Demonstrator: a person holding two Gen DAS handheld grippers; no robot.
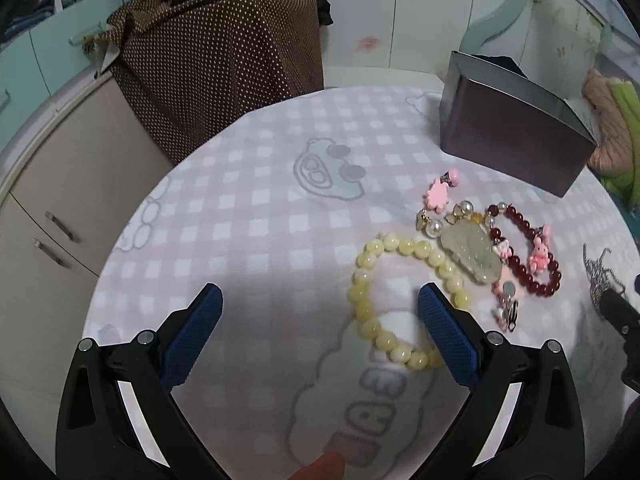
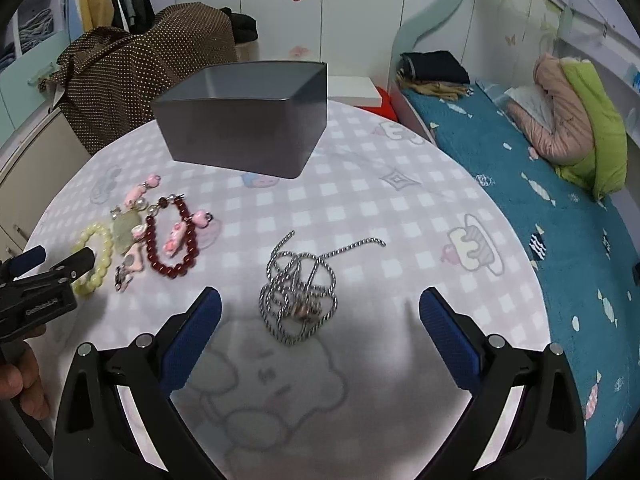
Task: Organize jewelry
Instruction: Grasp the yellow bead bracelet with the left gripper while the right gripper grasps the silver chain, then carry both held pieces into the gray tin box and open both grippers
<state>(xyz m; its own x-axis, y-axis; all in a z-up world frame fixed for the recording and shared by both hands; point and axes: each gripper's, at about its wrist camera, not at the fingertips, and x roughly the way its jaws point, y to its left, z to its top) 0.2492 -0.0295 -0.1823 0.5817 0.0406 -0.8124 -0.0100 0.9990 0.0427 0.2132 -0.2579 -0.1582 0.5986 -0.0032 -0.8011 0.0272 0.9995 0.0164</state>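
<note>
A yellow bead bracelet lies on the checked cloth, with a jade pendant, a dark red bead bracelet and pink charms beside it. My left gripper is open, its right finger over the yellow bracelet's ring. A tangled silver chain lies between the open fingers of my right gripper. A grey open box stands behind; it also shows in the left wrist view. The left gripper shows in the right wrist view by the yellow bracelet.
The round table has a pink-checked cloth. A brown dotted cloth covers something behind it. A cabinet stands at left. A bed with a teal blanket lies at right.
</note>
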